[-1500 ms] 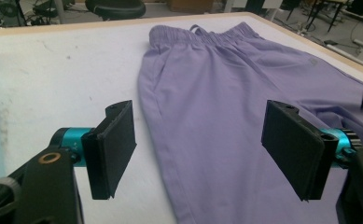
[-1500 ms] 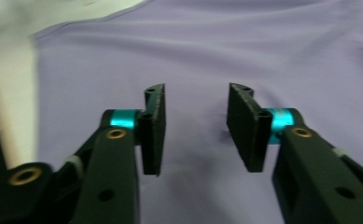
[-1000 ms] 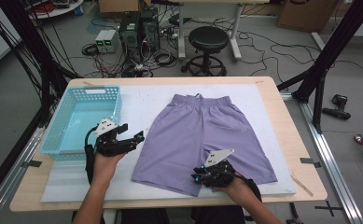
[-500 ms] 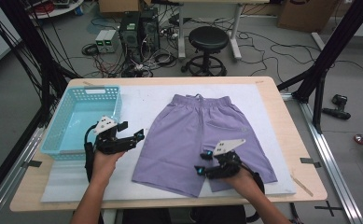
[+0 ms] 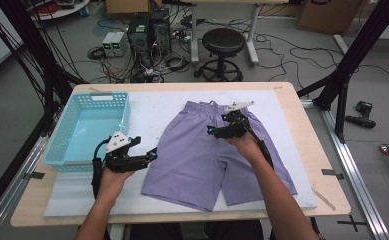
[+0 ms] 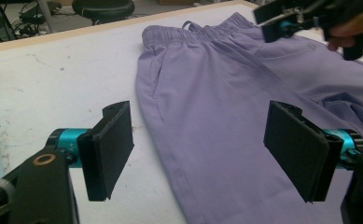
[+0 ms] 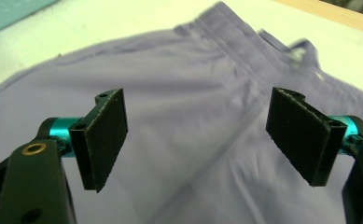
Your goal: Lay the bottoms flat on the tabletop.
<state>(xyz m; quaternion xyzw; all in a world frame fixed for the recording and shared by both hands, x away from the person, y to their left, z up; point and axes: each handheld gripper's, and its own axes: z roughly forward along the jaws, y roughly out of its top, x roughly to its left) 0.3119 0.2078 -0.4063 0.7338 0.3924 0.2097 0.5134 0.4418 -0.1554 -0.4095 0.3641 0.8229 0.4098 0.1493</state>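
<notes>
Right claw: we see the right claw (image 5: 213,131) above the upper half of the purple shorts (image 5: 202,155), near the waistband (image 5: 209,106); its jaws have just been opening and now stand wide, released, with nothing between them.
Right claw, own view: in the right gripper view the right claw (image 7: 195,140) looks down on blurred purple cloth, the pads clear of the fabric, and the waistband (image 7: 244,42) runs across the top.
Left claw: the left claw (image 5: 151,155) hangs just at the left edge of the shorts, over the left leg's side seam; its jaws are spread apart and grasp nothing.
Left claw, own view: in the left gripper view the left claw (image 6: 200,151) frames the side hem of the shorts (image 6: 244,116), which passes between the two pads without touching either; the right claw (image 6: 275,25) shows farther off, above the waistband area.
Shorts: we find them spread flat on the white mat (image 5: 152,107), waistband away from the person, legs towards the near edge.
Mat and worktop: the mat covers most of the wooden worktop (image 5: 327,150).
Basket: a light blue basket (image 5: 57,145) stands on the left end of the mat, just beside the left claw and apart from the shorts.
</notes>
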